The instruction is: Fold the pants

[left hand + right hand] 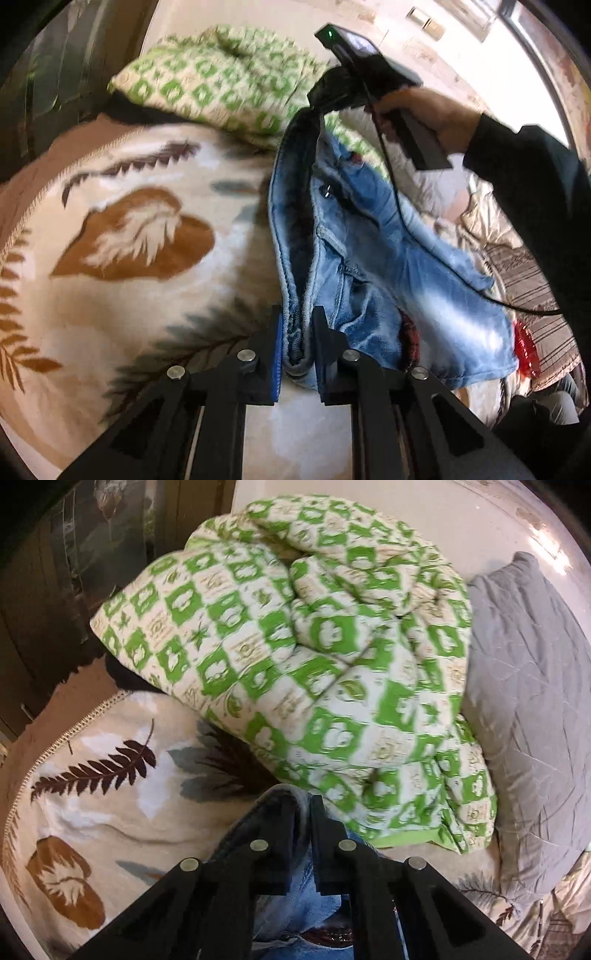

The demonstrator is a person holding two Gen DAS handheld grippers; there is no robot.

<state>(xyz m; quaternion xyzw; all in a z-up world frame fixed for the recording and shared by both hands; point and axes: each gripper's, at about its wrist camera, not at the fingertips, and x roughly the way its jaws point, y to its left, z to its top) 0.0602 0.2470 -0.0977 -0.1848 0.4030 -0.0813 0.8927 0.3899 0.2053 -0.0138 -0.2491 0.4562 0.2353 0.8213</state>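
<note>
Left tongs [298, 332] and right tongs [304, 821] each clamp one end of the light-blue denim pants' [369, 236] waistband, holding it taut. Pants hang above the leaf-patterned bed blanket [129, 229], probably so both halves align before folding.

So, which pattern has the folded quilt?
Green-and-white checks on the quilt; clearest in the right wrist view.
</note>
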